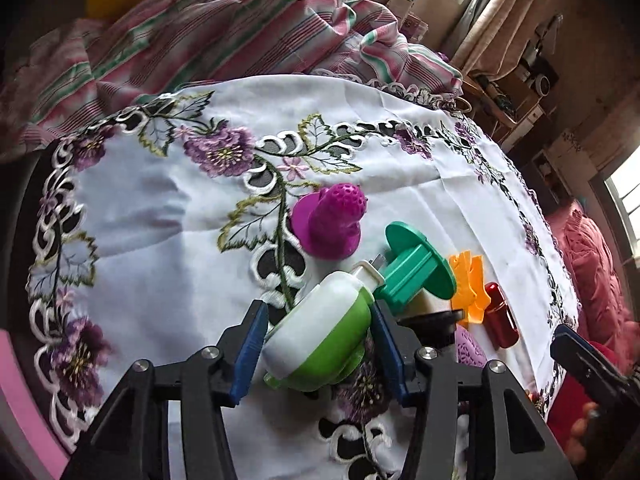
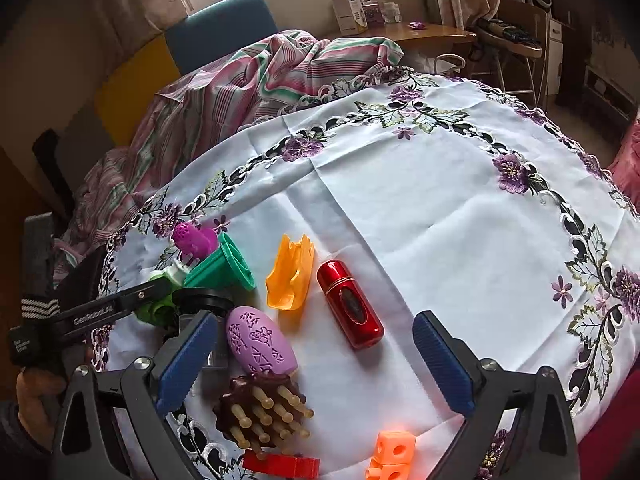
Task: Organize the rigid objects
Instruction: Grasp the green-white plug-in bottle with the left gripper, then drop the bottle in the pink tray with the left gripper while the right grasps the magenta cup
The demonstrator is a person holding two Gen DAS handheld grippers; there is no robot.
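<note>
My left gripper [image 1: 318, 344] is shut on a white and green bottle [image 1: 320, 340], held just over the embroidered tablecloth [image 1: 160, 240]. Beyond it lie a magenta stamp [image 1: 330, 218], a green spool-shaped piece [image 1: 416, 268], an orange piece [image 1: 470, 292] and a red cylinder [image 1: 500, 316]. My right gripper [image 2: 314, 364] is open and empty above the cloth [image 2: 440, 200]. Between and before its fingers lie a purple oval piece [image 2: 260, 340], a brown massage brush [image 2: 260, 412], the red cylinder [image 2: 350, 304] and the orange piece [image 2: 290, 276].
Orange blocks [image 2: 394, 454] and a red block [image 2: 280, 466] lie at the near edge. A black-capped jar [image 2: 208, 300] stands beside the left gripper's arm [image 2: 108, 308]. A striped cloth [image 2: 240, 80] is heaped behind the table. A wooden desk [image 2: 432, 32] stands at the back.
</note>
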